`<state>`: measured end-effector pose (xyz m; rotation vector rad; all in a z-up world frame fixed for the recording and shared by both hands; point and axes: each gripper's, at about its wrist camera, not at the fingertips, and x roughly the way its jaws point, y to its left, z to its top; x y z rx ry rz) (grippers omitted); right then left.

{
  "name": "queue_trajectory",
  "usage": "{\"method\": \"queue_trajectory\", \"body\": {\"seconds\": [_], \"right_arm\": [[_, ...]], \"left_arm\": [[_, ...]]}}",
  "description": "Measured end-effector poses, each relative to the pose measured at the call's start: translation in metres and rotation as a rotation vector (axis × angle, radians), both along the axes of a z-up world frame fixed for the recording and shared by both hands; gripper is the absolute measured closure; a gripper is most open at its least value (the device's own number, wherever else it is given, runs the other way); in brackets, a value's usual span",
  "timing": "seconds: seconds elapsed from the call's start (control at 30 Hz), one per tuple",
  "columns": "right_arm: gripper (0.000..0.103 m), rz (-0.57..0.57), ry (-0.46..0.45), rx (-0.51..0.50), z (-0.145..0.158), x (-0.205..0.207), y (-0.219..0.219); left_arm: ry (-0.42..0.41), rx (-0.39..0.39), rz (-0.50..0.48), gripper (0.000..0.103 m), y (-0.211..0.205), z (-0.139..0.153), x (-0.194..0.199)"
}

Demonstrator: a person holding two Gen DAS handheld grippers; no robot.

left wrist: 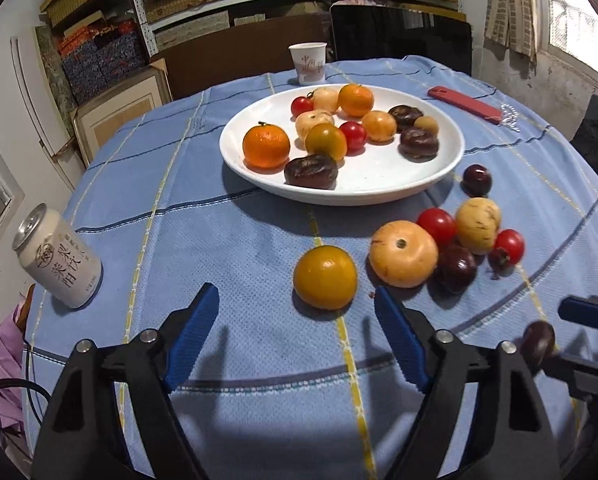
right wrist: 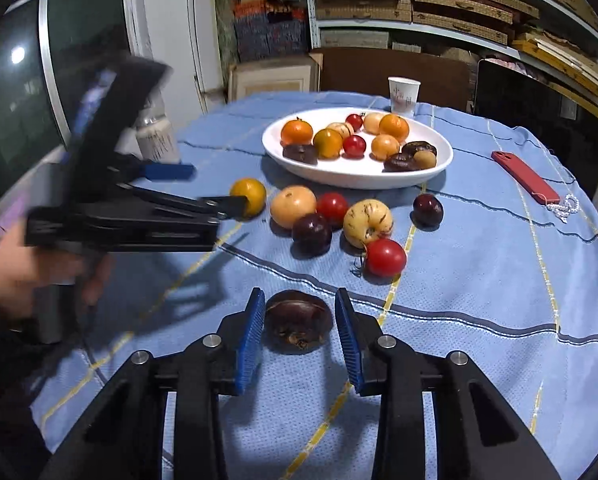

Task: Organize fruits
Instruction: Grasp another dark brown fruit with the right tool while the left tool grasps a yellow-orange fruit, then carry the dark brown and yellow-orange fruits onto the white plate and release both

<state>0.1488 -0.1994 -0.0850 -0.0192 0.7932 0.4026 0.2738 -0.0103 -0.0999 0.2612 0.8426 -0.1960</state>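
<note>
A: Where's the fruit rel. to the plate?

B: Your dark brown fruit lies on the counter, well on the near side of the plate, btw the jaws of your right gripper. Left pad is at its skin, right pad a sliver off; can't tell if they're pinching it yet.

A: And the left?

B: Your left gripper has its jaws spread, nothing in them. The yellow-orange fruit sits just past the tips, nearer to you than the plate, not touched.

A: The rest?

B: A loose bunch on the counter by the plate's near-right rim: pale orange fruit, two red tomatoes, a speckled yellow one, dark plums. Approx a dozen pieces are already on the plate: oranges, tomatoes, dark ones.

A: Other stuff?

B: Paper cup behind the plate, red phone to its right, drink can far left w/ the blue checked cloth under everything.
</note>
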Motion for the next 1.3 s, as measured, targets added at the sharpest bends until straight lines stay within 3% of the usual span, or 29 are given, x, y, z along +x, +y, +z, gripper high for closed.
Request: {"method": "queue_trajectory", "body": {"seconds": [0.17, 0.3, 0.4, 0.57, 0.73, 0.77, 0.87, 0.93, 1.0, 1.17, 1.3], "right_arm": [[0.066, 0.001, 0.033, 0.041, -0.002, 0.005, -0.004], [0.066, 0.000, 0.022, 0.044, 0.001, 0.003, -0.004], [0.066, 0.000, 0.032, 0.047, 0.000, 0.005, -0.005], [0.066, 0.027, 0.038, 0.024, -0.001, 0.005, 0.001], [0.042, 0.025, 0.014, -0.084, 0.000, 0.013, 0.020], [0.041, 0.035, 0.032, -0.093, -0.002, 0.017, 0.023], [0.041, 0.029, 0.071, -0.147, -0.011, 0.029, 0.034], [0.060, 0.017, 0.118, -0.187, -0.022, 0.035, 0.039], [0.061, 0.004, 0.103, -0.186, -0.019, 0.031, 0.039], [0.061, -0.025, -0.014, -0.115, 0.025, 0.017, 0.022], [0.061, -0.089, -0.086, -0.119, 0.066, 0.037, 0.003]], "left_arm": [[0.016, 0.002, 0.000, 0.032, -0.008, -0.009, 0.018], [0.054, 0.001, -0.023, 0.066, -0.013, -0.019, 0.023], [0.035, 0.007, -0.027, 0.066, -0.013, -0.018, 0.019], [0.011, -0.056, -0.026, 0.066, 0.001, -0.005, 0.005], [-0.047, -0.101, -0.035, 0.066, 0.014, 0.021, -0.020], [-0.064, -0.109, -0.036, 0.066, 0.017, 0.029, -0.026], [-0.085, -0.120, -0.042, 0.066, 0.021, 0.041, -0.037], [-0.095, -0.122, -0.044, 0.066, 0.023, 0.047, -0.041], [-0.104, -0.125, -0.043, 0.066, 0.025, 0.053, -0.045], [-0.127, -0.142, -0.066, 0.066, 0.024, 0.074, -0.050], [-0.164, -0.138, -0.076, 0.066, 0.008, 0.097, -0.034]]}}
